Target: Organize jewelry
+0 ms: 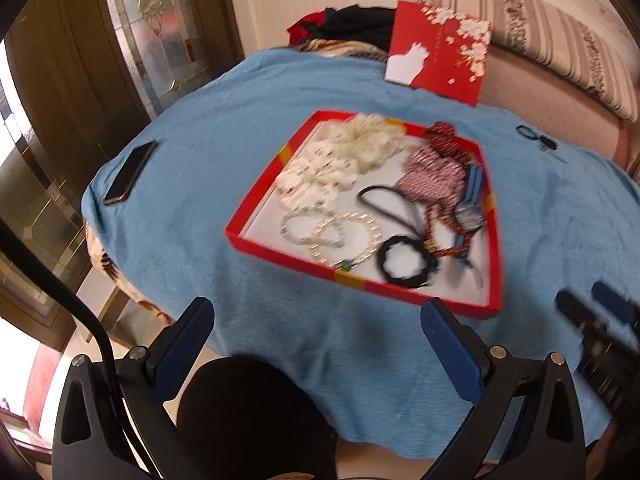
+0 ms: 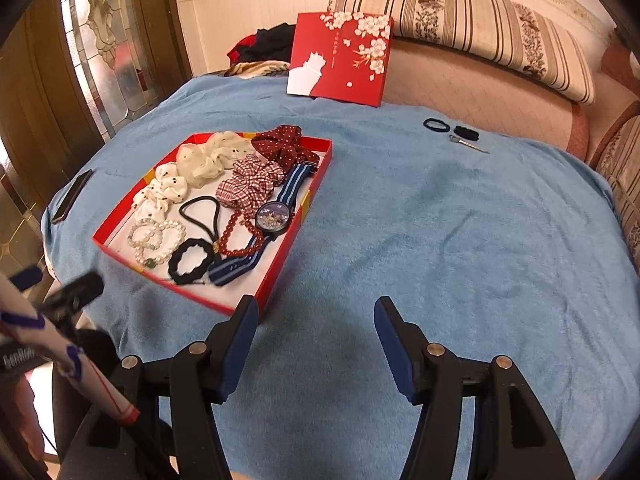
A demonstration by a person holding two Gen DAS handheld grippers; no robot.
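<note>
A shallow red tray (image 2: 276, 276) (image 1: 280, 256) on the blue cloth holds white scrunchies (image 2: 200, 160), a red checked scrunchie (image 2: 248, 186), a dotted dark red scrunchie (image 2: 282, 142), pearl bracelets (image 2: 160, 236), black hair ties (image 2: 191, 260), a red bead bracelet (image 2: 236, 236) and a blue-strapped watch (image 2: 274, 216). Loose on the cloth at the far right lie two dark hair ties (image 2: 438, 124) and a hair clip (image 2: 468, 144). My left gripper (image 1: 318, 316) is open and empty, just short of the tray's near edge. My right gripper (image 2: 314, 316) is open and empty over bare cloth, right of the tray.
A red lid with white blossoms (image 2: 340, 58) leans at the back of the table. A dark phone (image 1: 130, 172) lies near the left edge. A striped sofa cushion (image 2: 460, 12) is behind. Dark clothes (image 2: 268, 44) are piled at the back.
</note>
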